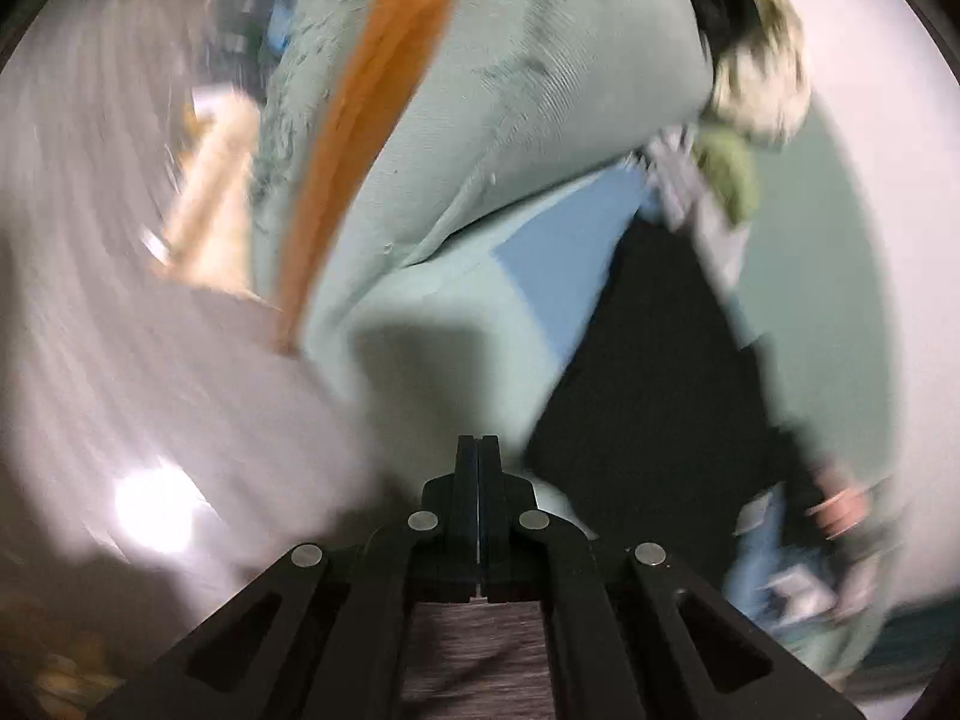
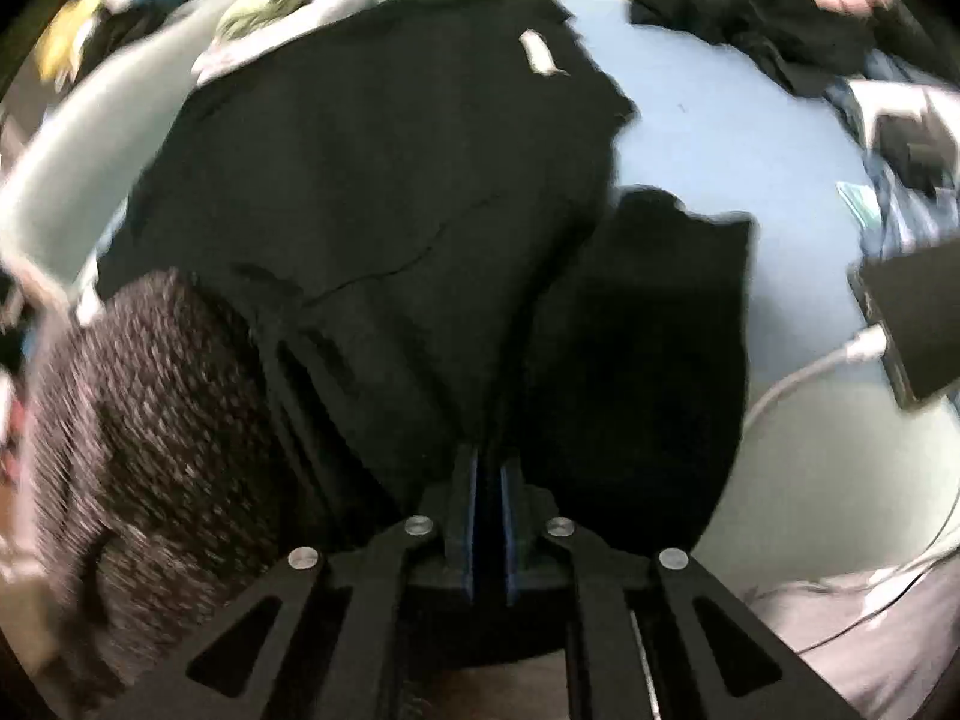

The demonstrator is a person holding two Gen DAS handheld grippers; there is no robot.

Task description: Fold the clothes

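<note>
A large black garment [image 2: 384,168] with a white neck label lies spread on a light blue sheet [image 2: 708,138]. My right gripper [image 2: 487,459] is shut on the garment's near edge, which bunches between the fingers. In the blurred left wrist view the same black garment [image 1: 648,372] lies on the blue sheet [image 1: 558,258] to the right. My left gripper [image 1: 478,447] is shut with nothing visible between the fingers, and it sits left of the garment over pale green bedding.
A pale green pillow [image 1: 528,108] with an orange stripe [image 1: 372,120] is ahead of the left gripper. A dark knitted fabric [image 2: 150,420] lies at the lower left. More dark clothes [image 2: 750,12] are piled at the far right. A black device [image 2: 912,324] with a white cable lies at the right.
</note>
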